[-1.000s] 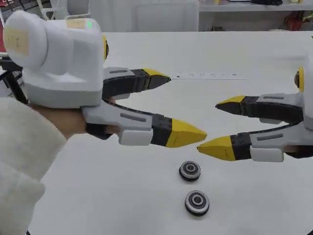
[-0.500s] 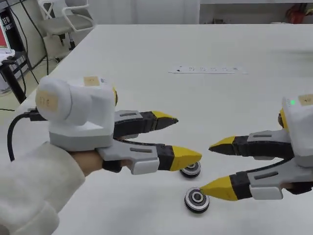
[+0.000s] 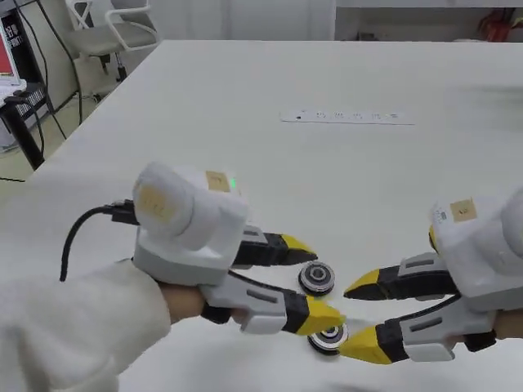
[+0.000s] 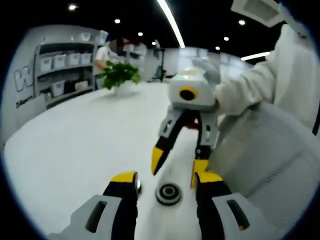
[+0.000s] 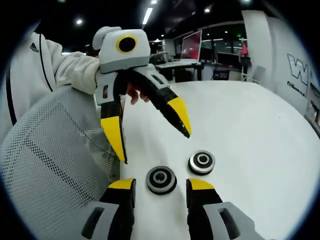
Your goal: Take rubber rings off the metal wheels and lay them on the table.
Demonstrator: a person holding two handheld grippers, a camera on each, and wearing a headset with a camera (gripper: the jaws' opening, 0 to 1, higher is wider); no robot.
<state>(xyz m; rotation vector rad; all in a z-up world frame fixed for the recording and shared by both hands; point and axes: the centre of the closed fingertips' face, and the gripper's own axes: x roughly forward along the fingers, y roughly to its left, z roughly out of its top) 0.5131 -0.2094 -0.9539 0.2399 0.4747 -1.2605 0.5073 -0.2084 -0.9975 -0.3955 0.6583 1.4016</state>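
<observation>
Near the desk's (image 3: 245, 98) near edge, about midway along it, lie the nearer wheel (image 5: 161, 179) and the farther wheel (image 3: 317, 278), flat and just beside each other; dark rings (image 5: 151, 179) sit on both. The left gripper (image 3: 324, 279) points in from the left edge's side and the right gripper (image 3: 346, 321) from the right, tips facing and close together; both have their jaws apart and clamp nothing. In each gripper view the nearer wheel lies between that gripper's own jaws; whether a tip touches it, I cannot tell. A white strip (image 3: 347, 117) lies well apart, toward the far edge.
</observation>
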